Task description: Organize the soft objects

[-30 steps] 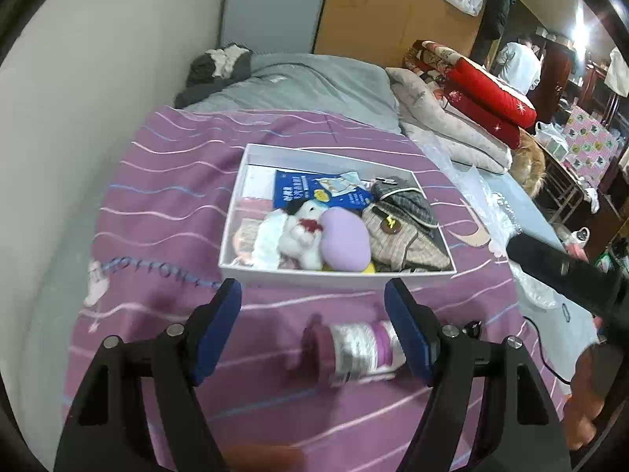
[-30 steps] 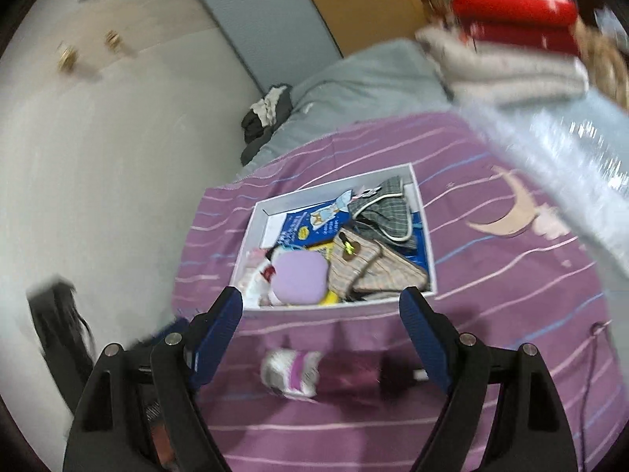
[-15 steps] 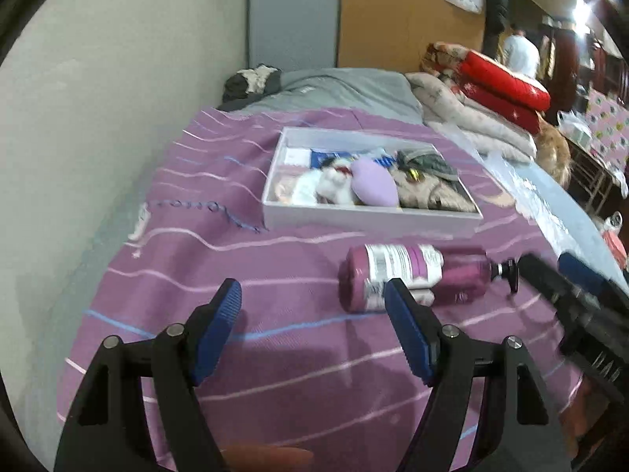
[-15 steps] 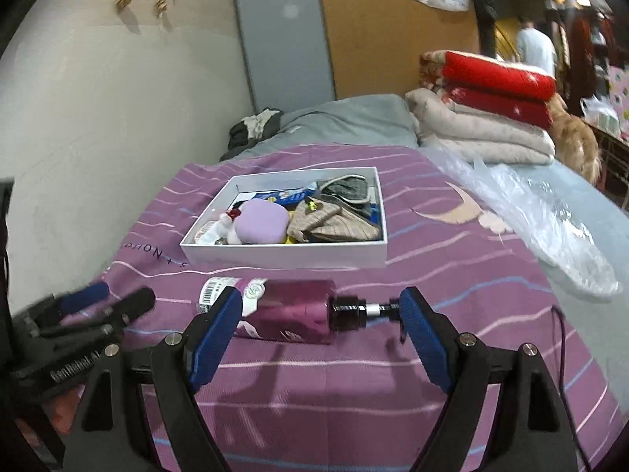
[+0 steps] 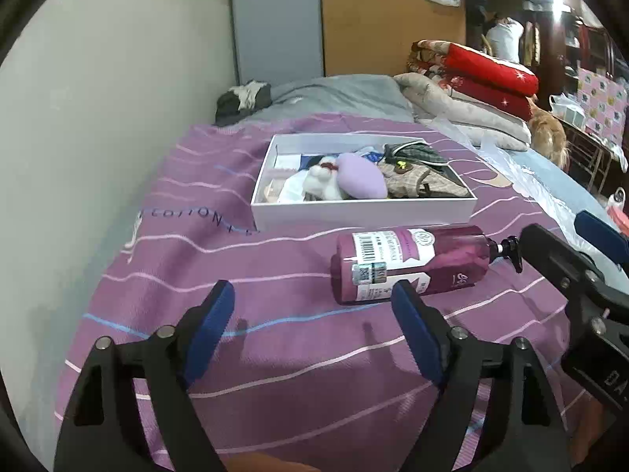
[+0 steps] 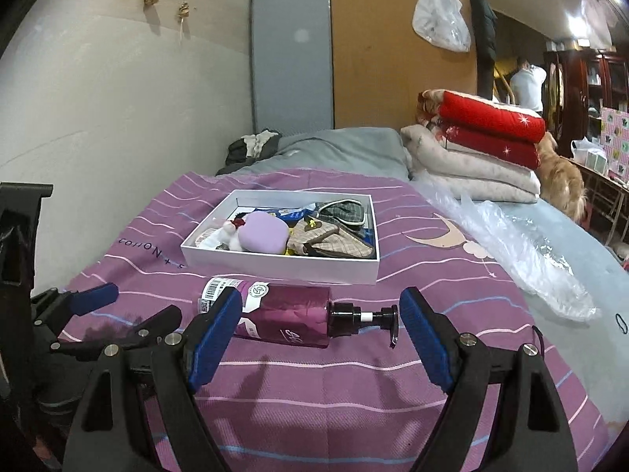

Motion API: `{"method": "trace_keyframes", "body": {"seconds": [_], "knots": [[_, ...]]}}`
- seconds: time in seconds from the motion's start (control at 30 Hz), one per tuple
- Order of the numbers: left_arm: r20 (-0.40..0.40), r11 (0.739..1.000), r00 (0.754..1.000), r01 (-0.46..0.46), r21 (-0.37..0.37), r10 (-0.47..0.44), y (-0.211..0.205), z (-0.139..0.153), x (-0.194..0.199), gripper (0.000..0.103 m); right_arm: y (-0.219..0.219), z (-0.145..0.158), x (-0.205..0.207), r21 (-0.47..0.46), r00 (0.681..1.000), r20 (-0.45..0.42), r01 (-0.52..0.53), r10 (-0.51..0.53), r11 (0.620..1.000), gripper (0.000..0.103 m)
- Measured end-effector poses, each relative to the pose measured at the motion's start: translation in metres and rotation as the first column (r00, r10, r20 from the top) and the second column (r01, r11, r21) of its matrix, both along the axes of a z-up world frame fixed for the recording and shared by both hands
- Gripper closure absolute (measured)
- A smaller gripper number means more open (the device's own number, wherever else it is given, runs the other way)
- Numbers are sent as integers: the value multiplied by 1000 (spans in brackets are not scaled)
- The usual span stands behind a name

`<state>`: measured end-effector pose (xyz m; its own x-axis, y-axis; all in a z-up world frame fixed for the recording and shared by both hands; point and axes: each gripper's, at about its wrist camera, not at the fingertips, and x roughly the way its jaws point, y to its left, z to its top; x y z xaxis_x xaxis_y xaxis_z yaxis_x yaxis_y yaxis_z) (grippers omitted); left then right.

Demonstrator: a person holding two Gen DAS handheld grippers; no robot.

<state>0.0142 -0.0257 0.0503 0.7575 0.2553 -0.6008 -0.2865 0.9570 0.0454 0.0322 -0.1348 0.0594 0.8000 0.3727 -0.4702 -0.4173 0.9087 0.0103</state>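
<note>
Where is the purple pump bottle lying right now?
The purple pump bottle lies on its side on the striped purple bedspread, just before the white box, between both open claws.

On the purple bedspread [image 5: 275,275] at about ten o'clock from my left jaws I read stitched letters "COTTON". The maroon pump bottle [image 5: 412,263] at one o'clock carries a white label [image 5: 383,247] with a barcode and a round logo, its print too small to read, as is the script lower on its side.
</note>
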Motion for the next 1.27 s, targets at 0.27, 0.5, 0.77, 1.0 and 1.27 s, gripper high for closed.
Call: {"method": "trace_keyframes", "body": {"seconds": [0.27, 0.5, 0.77, 1.0, 1.27], "knots": [[-1, 1000, 1000, 5, 10, -5, -2, -1, 0, 11, -7, -2, 4, 18, 999, -32, 12, -11, 1000, 20], [21, 1000, 1000, -5, -17, 6, 2, -1, -5, 11, -7, -2, 3, 14, 999, -38, 11, -11, 1000, 20], [24, 1000, 1000, 10, -15, -9, -2, 0, -7, 10, -7, -2, 3, 11, 999, -40, 9, -9, 1000, 20], [-11, 1000, 1000, -25, -13, 25, 1, -3, -4, 8, -7, -5, 6, 7, 999, -53, 12, -12, 1000, 20], [-111, 992, 994, -7, -123, -7, 10, -7, 1, 8, -7, -6, 9, 4, 994, -105, -2, 2, 1000, 20]]}}
